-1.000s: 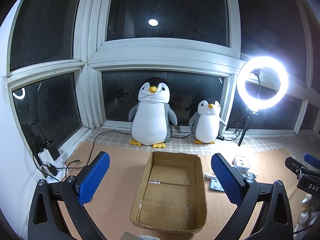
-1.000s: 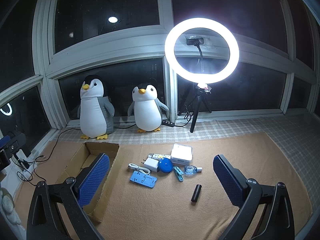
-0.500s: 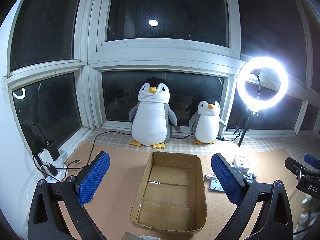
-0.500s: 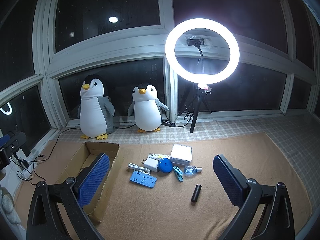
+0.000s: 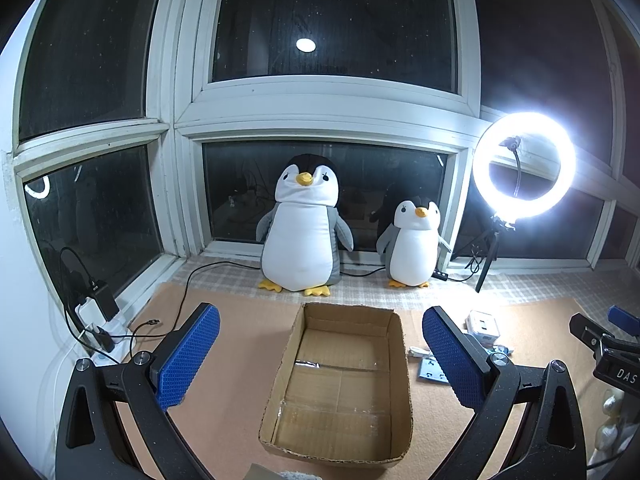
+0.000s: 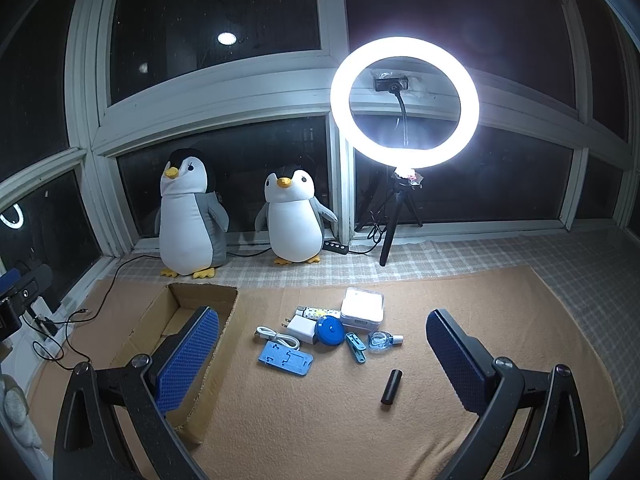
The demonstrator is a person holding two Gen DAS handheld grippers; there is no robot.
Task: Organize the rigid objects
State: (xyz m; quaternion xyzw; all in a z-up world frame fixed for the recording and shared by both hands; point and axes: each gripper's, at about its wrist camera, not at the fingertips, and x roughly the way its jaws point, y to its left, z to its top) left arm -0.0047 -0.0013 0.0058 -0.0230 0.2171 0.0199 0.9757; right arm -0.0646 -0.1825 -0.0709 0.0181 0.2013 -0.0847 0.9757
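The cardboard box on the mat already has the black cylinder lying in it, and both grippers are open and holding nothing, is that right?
Not quite. The cardboard box is empty in the left wrist view; the right wrist view shows the black cylinder lying on the mat to the right of the box. The left gripper and right gripper are indeed open and holding nothing.

Right gripper (image 6: 322, 354) open above small items; black cylinder (image 6: 391, 387) apart.

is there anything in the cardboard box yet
No, the cardboard box shows only its bare taped floor in the left wrist view.
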